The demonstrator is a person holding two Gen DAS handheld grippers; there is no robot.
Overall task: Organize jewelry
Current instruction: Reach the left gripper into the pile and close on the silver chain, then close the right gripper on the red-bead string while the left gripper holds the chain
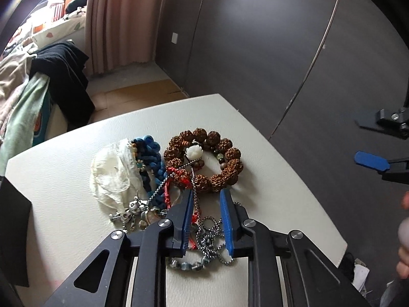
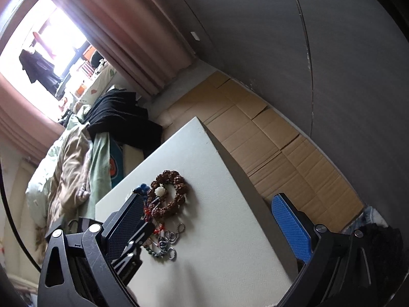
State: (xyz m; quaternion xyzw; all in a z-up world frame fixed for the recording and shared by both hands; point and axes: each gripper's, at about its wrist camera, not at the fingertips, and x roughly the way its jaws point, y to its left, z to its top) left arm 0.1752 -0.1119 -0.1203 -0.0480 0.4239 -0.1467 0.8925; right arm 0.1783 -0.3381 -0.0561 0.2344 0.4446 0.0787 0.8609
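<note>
- A white table (image 1: pixel 64 179) carries a heap of jewelry.
- Far right: a ring of brown beads (image 1: pixel 204 158), a white flower inside it.
- Left: pale cloth (image 1: pixel 112 176) touching blue cord (image 1: pixel 150 161).
- Near: a steel chain (image 1: pixel 212 238), red cord (image 1: pixel 168 194) and silver charms (image 1: pixel 127 213), tangled together.

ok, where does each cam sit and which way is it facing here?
Left wrist: on the left gripper, low over the white table, looking along its open fingers at the brown bead bracelet and silver chain; the person's hand shows at right.
Right wrist: on the right gripper, higher and off the table's edge, tilted, open fingers framing the jewelry; the left gripper's body shows.
Shared: table, bracelet, chain, pink curtain, bed.
</note>
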